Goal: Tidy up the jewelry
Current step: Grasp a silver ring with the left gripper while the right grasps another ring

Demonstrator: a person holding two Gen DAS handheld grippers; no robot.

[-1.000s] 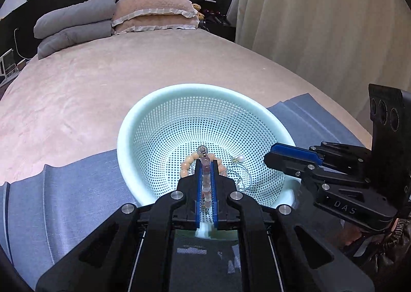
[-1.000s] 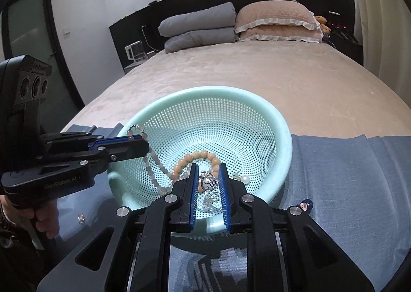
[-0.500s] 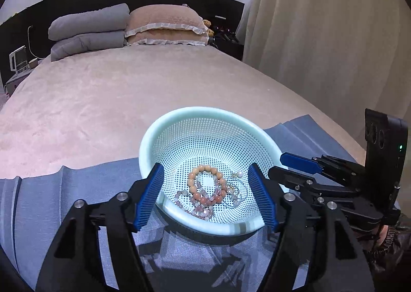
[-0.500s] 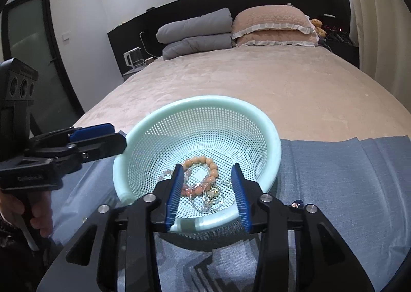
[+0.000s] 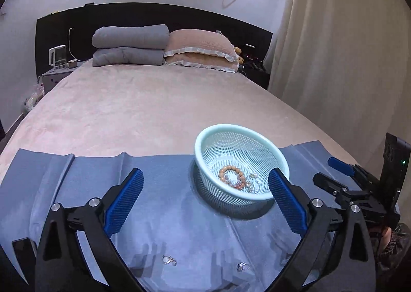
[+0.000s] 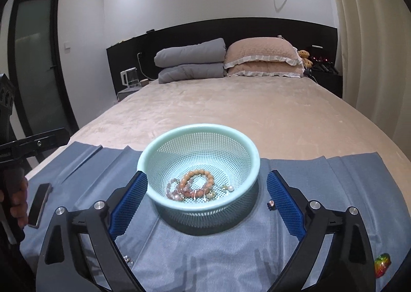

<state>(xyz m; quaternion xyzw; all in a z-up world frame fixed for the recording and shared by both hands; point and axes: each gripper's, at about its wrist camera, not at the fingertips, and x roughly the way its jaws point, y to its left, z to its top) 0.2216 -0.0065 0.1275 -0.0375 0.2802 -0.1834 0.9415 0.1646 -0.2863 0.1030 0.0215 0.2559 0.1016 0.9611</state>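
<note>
1. Both drops done — left gripper point(image 5: 205, 198) and right gripper point(image 6: 206, 201), jaws just spread wide, nothing between the pads.
2. Beaded bracelets point(image 6: 196, 184) heaped in the mint basket point(image 6: 197, 133), mid-cloth.
3. Next: loose silver pieces point(image 5: 169, 260) on the near blue cloth point(image 5: 164, 176).
4. Descend straight, pinch only metal — no fabric.

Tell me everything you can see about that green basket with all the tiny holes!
The basket is a round, pale mint-green bowl that looks like plastic, with a smooth thick rim and walls and floor full of tiny holes. It sits upright on a blue-grey cloth spread over the bed. Inside lie the beaded bracelets, peach and pink, plus smaller shiny pieces, one with a pearl. Nothing grips it.
</note>
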